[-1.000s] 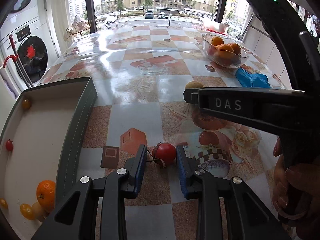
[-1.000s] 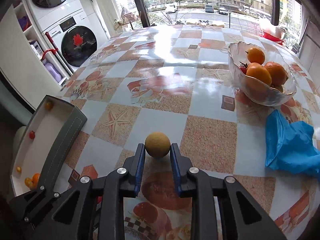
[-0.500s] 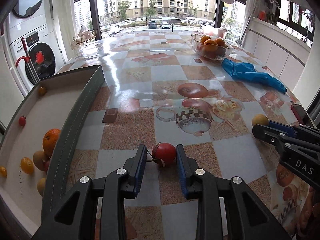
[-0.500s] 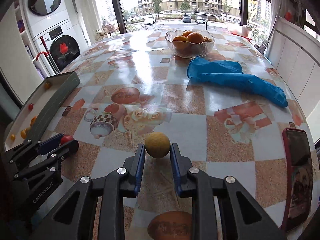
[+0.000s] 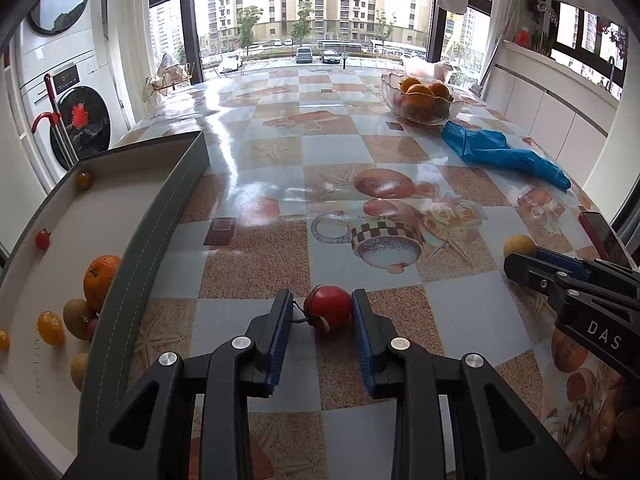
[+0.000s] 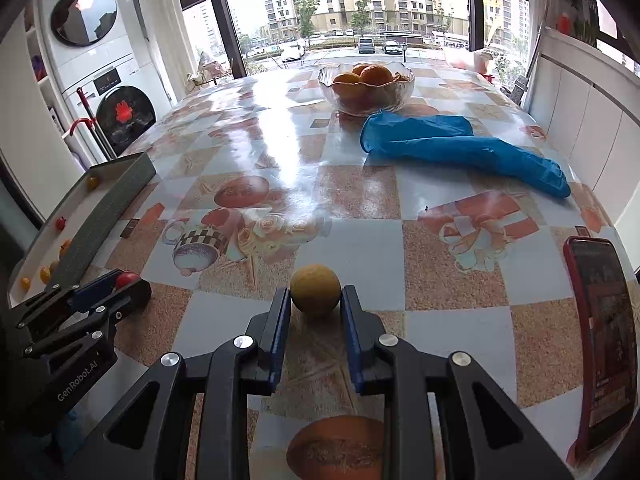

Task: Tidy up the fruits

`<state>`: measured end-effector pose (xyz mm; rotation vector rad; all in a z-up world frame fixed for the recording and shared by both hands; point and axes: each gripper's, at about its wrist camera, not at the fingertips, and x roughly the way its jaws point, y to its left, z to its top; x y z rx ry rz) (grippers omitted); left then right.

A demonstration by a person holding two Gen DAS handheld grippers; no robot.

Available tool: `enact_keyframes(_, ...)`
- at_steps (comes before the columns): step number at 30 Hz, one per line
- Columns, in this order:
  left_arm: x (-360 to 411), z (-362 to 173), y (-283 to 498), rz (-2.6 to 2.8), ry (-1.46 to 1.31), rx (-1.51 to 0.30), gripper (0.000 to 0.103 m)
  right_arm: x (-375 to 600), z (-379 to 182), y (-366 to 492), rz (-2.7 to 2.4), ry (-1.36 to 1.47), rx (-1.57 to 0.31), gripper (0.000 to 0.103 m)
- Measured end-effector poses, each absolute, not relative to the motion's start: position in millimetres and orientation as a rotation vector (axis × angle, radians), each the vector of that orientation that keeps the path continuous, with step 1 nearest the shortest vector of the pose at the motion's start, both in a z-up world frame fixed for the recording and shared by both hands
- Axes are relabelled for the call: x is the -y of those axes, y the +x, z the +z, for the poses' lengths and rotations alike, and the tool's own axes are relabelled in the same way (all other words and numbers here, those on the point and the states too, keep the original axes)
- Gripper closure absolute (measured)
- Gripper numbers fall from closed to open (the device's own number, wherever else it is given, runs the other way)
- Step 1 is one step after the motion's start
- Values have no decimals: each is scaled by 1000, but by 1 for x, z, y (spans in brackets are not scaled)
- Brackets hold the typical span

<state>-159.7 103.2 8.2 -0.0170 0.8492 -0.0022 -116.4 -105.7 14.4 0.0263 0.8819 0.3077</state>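
Observation:
A small red fruit (image 5: 328, 308) with a dark stem sits between the blue pads of my left gripper (image 5: 320, 312), which is shut on it, just right of the grey tray (image 5: 160, 220). My right gripper (image 6: 315, 300) is shut on a round yellow-brown fruit (image 6: 316, 290) over the patterned tablecloth. In the left wrist view the right gripper (image 5: 540, 264) shows at the right edge with that fruit (image 5: 519, 246). In the right wrist view the left gripper (image 6: 100, 292) is low on the left with the red fruit (image 6: 127, 280).
The tray holds an orange (image 5: 100, 276) and several small red, yellow and brown fruits. A glass bowl (image 6: 366, 88) of oranges stands at the far end, with blue gloves (image 6: 460, 148) in front of it. A red phone (image 6: 600, 340) lies at the near right edge.
Both grippers drew back toward the near edge of the table, each still gripping its fruit. The right gripper left the middle of the left wrist view for its right edge. Both then kept still.

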Motion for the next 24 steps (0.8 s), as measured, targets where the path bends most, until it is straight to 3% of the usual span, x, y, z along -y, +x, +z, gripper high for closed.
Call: enact_keyframes(24, -103, 8, -159, -2, -16, -849, 72, 108, 14, -116, 310, 27, -882, 75)
